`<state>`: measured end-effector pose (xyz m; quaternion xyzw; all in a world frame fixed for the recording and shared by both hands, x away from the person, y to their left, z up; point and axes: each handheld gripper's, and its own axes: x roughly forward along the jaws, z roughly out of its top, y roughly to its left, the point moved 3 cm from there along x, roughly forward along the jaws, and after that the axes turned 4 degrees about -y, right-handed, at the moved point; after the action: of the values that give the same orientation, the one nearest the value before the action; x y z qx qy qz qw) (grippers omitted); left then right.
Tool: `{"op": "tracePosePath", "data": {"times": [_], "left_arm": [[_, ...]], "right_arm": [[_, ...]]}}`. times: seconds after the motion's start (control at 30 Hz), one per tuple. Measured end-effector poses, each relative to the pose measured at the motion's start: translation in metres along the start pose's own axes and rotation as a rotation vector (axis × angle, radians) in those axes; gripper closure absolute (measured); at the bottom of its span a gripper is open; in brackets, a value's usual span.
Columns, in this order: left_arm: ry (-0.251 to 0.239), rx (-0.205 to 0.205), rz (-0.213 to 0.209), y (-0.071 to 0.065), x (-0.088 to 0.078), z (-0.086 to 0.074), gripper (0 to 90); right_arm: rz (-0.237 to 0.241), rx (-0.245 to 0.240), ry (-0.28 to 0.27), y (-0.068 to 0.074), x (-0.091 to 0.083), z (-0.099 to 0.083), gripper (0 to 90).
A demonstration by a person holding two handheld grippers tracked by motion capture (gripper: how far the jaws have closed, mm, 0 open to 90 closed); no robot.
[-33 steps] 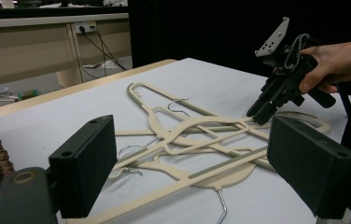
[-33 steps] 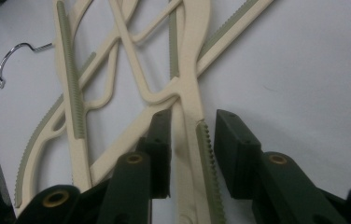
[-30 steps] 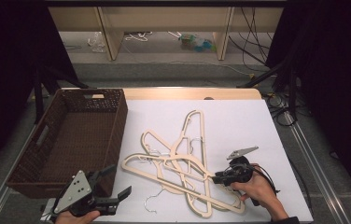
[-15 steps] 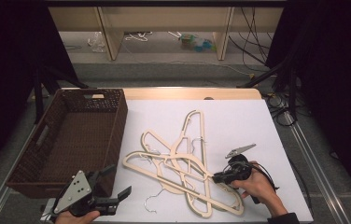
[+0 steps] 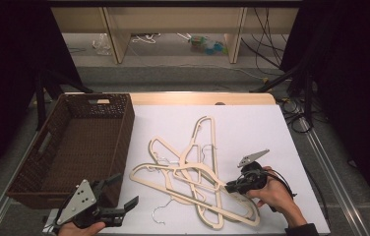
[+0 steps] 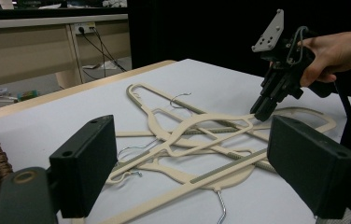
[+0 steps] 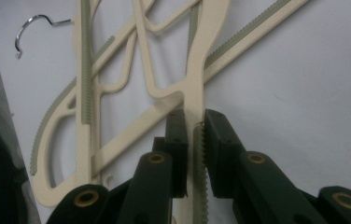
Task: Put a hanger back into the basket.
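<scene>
I see right gripper point(image 7: 194, 126) pinching hanger point(image 7: 196, 88) bar, plain in right gripper view; left gripper point(image 5: 122, 192) spread, beside basket point(image 5: 55, 162).

No text, label, brand, number or sign can be read on anything in these pictures.

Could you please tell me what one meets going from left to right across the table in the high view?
Wicker basket → left gripper → pile of cream hangers → right gripper, shut on a hanger → the hand holding it.
</scene>
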<state>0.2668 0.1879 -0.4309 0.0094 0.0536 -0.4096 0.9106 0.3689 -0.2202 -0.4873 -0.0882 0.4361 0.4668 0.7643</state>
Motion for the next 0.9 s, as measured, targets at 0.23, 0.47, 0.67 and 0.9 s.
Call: {"op": "tracePosePath", "data": {"times": [0.23, 0.47, 0.67, 0.9], "left_arm": [[0.013, -0.002, -0.035, -0.008, 0.008, 0.001, 16.2], [0.122, 0.035, -0.073, -0.025, 0.052, 0.004, 17.4], [0.296, 0.033, -0.067, -0.025, 0.109, -0.004, 20.7], [0.399, 0.059, -0.076, -0.014, 0.148, -0.016, 23.9]], "right_arm": [[-0.057, -0.093, 0.036, 0.011, -0.008, 0.008, 80.9], [-0.109, -0.165, 0.045, 0.025, -0.020, 0.016, 81.0], [-0.110, -0.185, 0.061, 0.031, -0.024, 0.018, 81.0], [-0.126, -0.202, 0.056, 0.034, -0.027, 0.019, 81.0]]}}
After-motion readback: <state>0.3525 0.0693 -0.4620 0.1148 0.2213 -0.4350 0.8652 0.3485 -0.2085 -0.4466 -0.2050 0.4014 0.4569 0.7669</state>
